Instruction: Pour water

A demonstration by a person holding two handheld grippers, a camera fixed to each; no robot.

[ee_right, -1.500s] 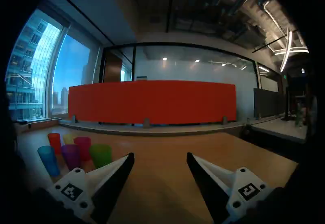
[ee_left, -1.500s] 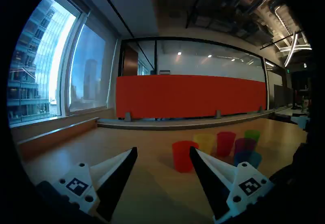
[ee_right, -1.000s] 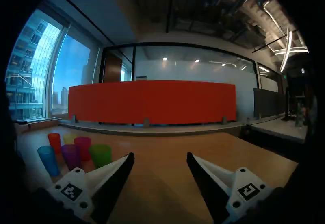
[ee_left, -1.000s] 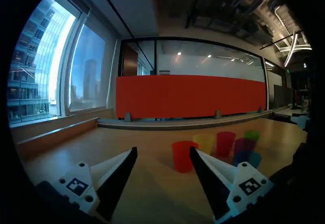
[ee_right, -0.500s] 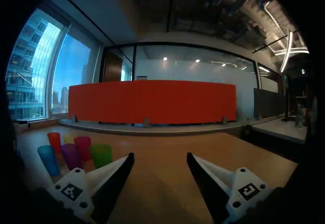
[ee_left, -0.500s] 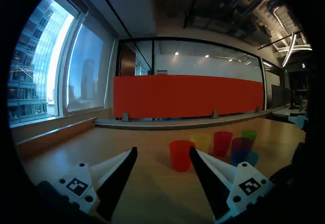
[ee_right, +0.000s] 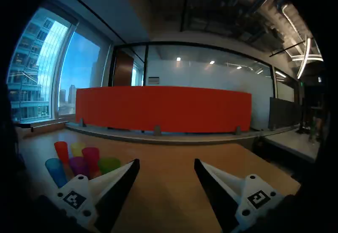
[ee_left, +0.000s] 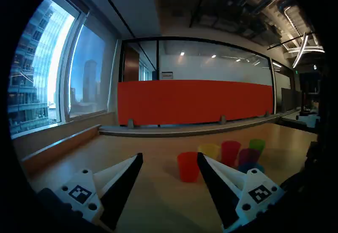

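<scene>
Several coloured plastic cups stand in a cluster on the wooden table [ee_left: 160, 148]. In the left gripper view, the red cup [ee_left: 187, 166] sits just ahead between the fingers, with yellow [ee_left: 208, 150], pink [ee_left: 230, 152], purple [ee_left: 248, 155], green [ee_left: 257, 145] and blue [ee_left: 249, 165] cups to its right. My left gripper [ee_left: 169, 157] is open and empty. In the right gripper view the same cups stand at the lower left: red [ee_right: 61, 151], yellow [ee_right: 77, 149], pink [ee_right: 91, 157], purple [ee_right: 78, 165], green [ee_right: 109, 164], blue [ee_right: 56, 170]. My right gripper [ee_right: 166, 163] is open, holding nothing.
An orange divider panel [ee_left: 194, 102] runs along the table's far edge. Tall windows [ee_left: 50, 85] line the left wall above a wooden ledge [ee_left: 59, 142]. A second desk [ee_right: 291, 142] lies to the right, across a gap.
Both grippers have risen and tilted a little; the cups sit lower in both views. The right view has shifted slightly right. Both stay open.
</scene>
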